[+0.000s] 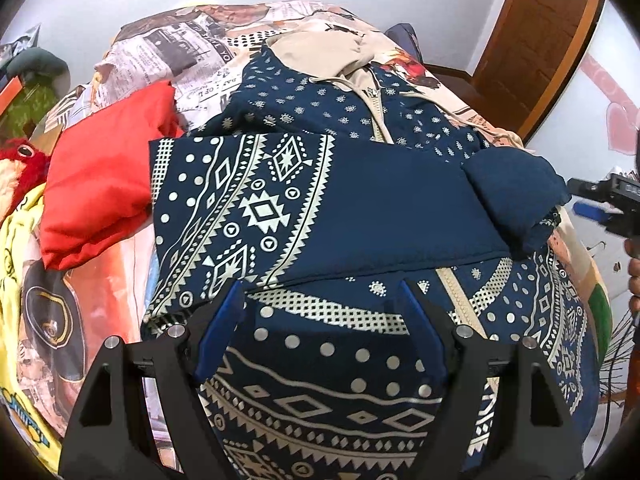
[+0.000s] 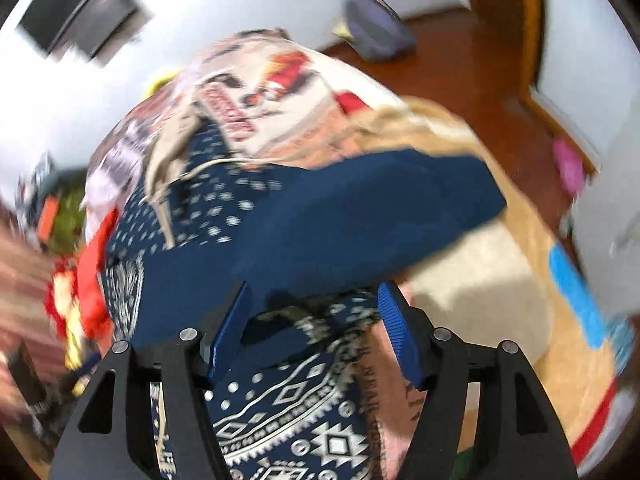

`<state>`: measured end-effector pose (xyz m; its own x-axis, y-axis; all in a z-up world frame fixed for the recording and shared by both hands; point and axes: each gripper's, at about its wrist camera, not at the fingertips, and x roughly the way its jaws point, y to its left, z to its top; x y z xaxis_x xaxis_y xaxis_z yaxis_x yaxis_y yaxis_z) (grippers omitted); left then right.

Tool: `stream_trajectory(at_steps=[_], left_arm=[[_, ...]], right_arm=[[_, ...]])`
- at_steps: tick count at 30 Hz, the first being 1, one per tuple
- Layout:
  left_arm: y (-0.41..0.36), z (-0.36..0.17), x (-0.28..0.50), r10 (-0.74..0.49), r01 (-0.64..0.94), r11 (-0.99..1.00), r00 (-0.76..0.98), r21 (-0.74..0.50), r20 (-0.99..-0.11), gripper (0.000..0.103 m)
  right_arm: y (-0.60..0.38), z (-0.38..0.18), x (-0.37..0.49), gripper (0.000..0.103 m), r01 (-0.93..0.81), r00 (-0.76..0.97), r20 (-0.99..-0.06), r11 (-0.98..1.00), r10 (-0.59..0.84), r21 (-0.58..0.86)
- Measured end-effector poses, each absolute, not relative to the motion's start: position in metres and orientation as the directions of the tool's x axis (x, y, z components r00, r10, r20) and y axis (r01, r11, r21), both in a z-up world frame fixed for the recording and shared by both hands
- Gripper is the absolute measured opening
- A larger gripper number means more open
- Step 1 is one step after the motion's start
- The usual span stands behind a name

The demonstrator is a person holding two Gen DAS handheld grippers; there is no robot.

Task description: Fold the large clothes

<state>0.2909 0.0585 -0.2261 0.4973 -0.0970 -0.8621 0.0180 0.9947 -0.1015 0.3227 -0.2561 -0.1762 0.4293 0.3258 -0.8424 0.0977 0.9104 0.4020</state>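
Observation:
A navy zip hoodie (image 1: 320, 200) with white geometric print and a beige hood lies on the bed. Both its sleeves are folded across its chest. My left gripper (image 1: 320, 300) is open just above the hoodie's lower front, holding nothing. My right gripper shows at the right edge of the left wrist view (image 1: 600, 200). In the blurred right wrist view the right gripper (image 2: 312, 300) is open over the hoodie's (image 2: 280, 420) right side, beside the plain navy sleeve end (image 2: 380, 216).
The bed has a newspaper-print cover (image 1: 192, 56). A folded red garment (image 1: 104, 176) lies left of the hoodie, with yellow clothing (image 1: 20, 248) and a red plush toy (image 1: 20, 160) beyond. A wooden door (image 1: 540, 40) stands at the back right, and wooden floor (image 2: 460, 80) lies past the bed.

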Motion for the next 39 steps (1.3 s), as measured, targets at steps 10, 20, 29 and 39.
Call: stream_trajectory(at_steps=[10,20,29,39], left_arm=[[0.054,-0.244,0.307,-0.099,0.010,0.994,0.463,-0.106,-0.881,0.078],[0.055,-0.238,0.301,-0.092,0.028,0.996,0.492,-0.090,-0.866,0.078],[0.089,-0.212,0.277,-0.093,-0.010,0.993,0.561,-0.118,-0.823,0.078],[0.151,-0.195,0.237,-0.046,-0.102,0.986,0.602,-0.134,-0.797,0.079]], right_arm=[[-0.287,-0.215,0.348,0.058,0.247,0.474,-0.827,0.856,0.302,0.454],[-0.256,-0.165,0.354,0.008,0.123,0.596,-0.772,0.925,0.221,0.359],[-0.164,-0.068,0.343,0.007,-0.159,0.669,-0.653,0.927,0.355,0.341],[-0.004,-0.111,0.332,0.007,-0.398,0.441,-0.753,0.858,0.489,0.324]])
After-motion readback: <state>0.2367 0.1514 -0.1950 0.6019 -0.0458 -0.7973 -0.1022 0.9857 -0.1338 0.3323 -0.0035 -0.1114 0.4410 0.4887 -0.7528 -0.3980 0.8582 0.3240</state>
